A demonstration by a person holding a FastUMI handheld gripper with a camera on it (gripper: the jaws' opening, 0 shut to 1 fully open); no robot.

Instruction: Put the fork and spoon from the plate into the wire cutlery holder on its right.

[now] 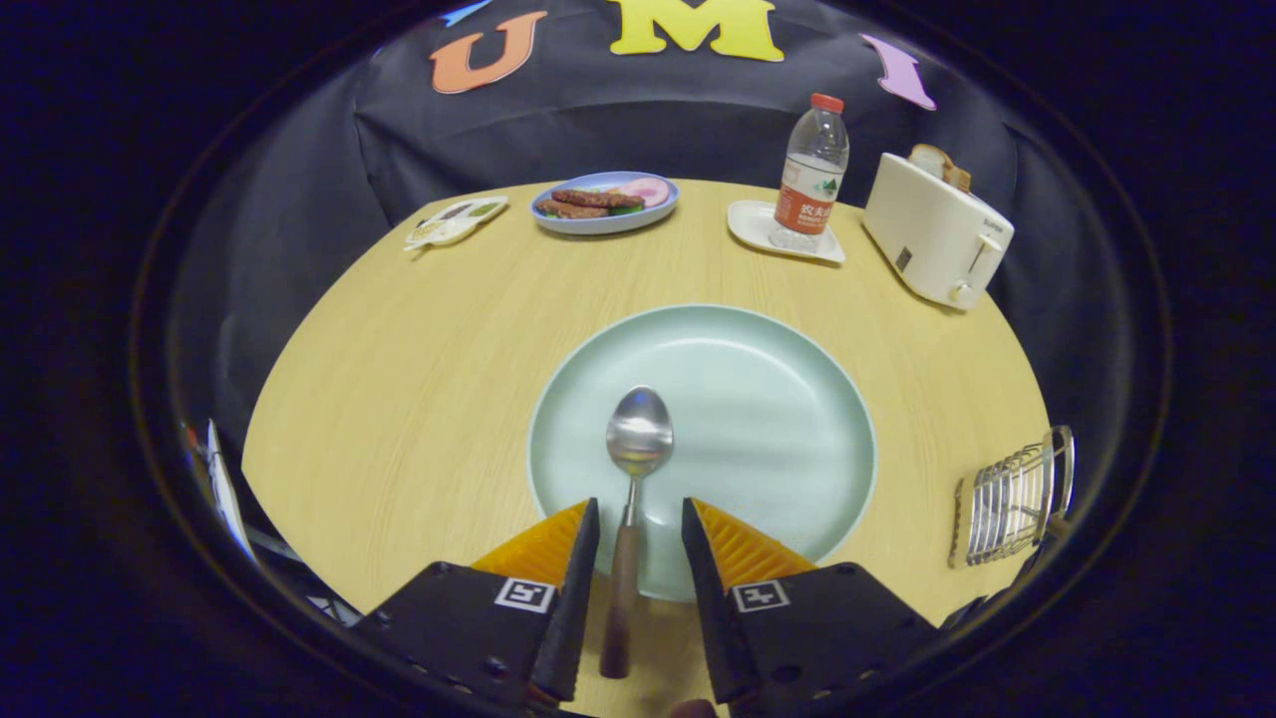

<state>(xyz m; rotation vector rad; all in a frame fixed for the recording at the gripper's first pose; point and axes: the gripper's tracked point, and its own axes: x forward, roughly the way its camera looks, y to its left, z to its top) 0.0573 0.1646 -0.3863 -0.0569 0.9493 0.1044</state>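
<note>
Gripper view: a round wooden desk [419, 339] seen from above, backed by black cloth. At the far edge, from upper left to upper right of the frame, sit a small white dish [454, 221] with bits of food, a blue plate [605, 202] holding brown patties, greens and a pink slice, a white tray [783, 230] with a clear water bottle [812, 172] standing upright on it, red cap on top, and a white toaster [935, 241] with a slice of bread poking from its slot. All of these are well apart from the task's things, and nothing lies between the fingers and the spoon.

In the centre of the frame is a large pale green plate [758, 399]. On it lies a spoon [631, 499], its long axis running straight away from the camera: the shiny bowl points toward the middle of the plate, the dark wooden handle crosses the near rim and ends over the desk at the bottom of the frame. No other cutlery lies on the plate.

The gripper [639, 524] has its fingers spread apart, one on each side of the spoon's neck and handle, with a gap on both sides; they grasp nothing.

At the lower right of the frame, right of the plate and apart from it, stands the wire cutlery holder [1012, 496]; its contents cannot be made out.
</note>
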